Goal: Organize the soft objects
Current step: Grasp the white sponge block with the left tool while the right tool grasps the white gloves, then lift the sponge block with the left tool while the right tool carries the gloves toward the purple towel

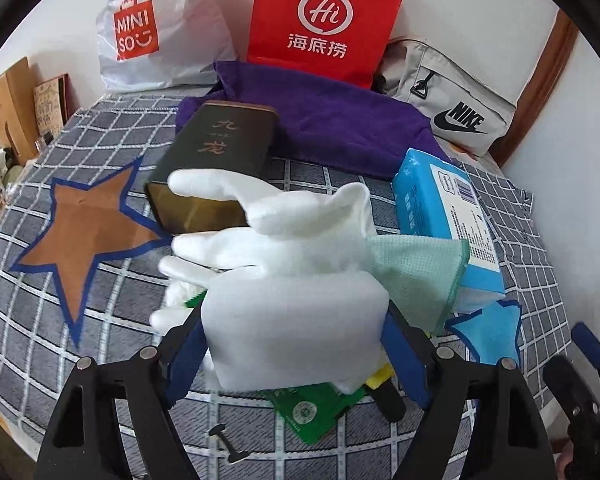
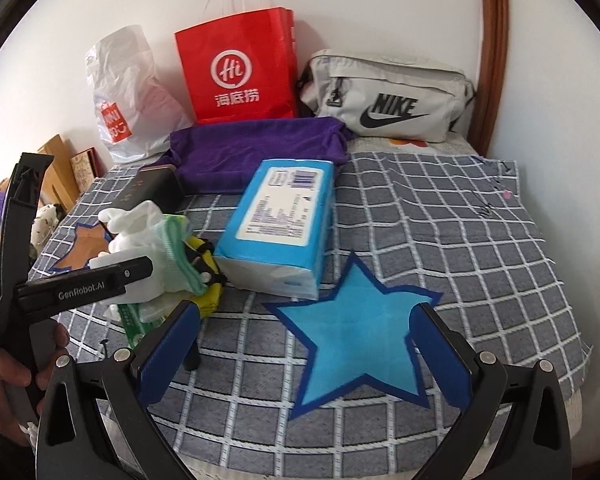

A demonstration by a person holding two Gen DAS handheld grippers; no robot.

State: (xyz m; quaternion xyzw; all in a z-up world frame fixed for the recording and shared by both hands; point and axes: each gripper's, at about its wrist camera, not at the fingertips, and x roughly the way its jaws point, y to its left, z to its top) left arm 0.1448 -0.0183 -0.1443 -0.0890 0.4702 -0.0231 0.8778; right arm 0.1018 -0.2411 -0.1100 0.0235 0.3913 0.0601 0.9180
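Observation:
My left gripper [image 1: 292, 344] is shut on a white glove [image 1: 284, 280] and holds it just above the bed; the glove's fingers point left over a dark box [image 1: 216, 160]. A green mesh cloth [image 1: 420, 272] lies to the glove's right, with green and yellow items [image 1: 312, 408] under it. In the right wrist view the glove [image 2: 136, 224] and green cloth [image 2: 176, 256] sit at the left beside the left gripper's body. My right gripper [image 2: 304, 344] is open and empty over the blue star patch [image 2: 352, 340]. A purple towel [image 2: 256, 148] and a blue tissue pack [image 2: 280, 220] lie behind.
A white Miniso bag [image 1: 148, 32], a red paper bag [image 1: 324, 20] and a grey Nike pouch [image 1: 448, 100] stand along the wall. A brown star patch [image 1: 88, 232] lies on the grey checked bedcover [image 2: 480, 248]. Wooden items [image 1: 8, 108] stand at far left.

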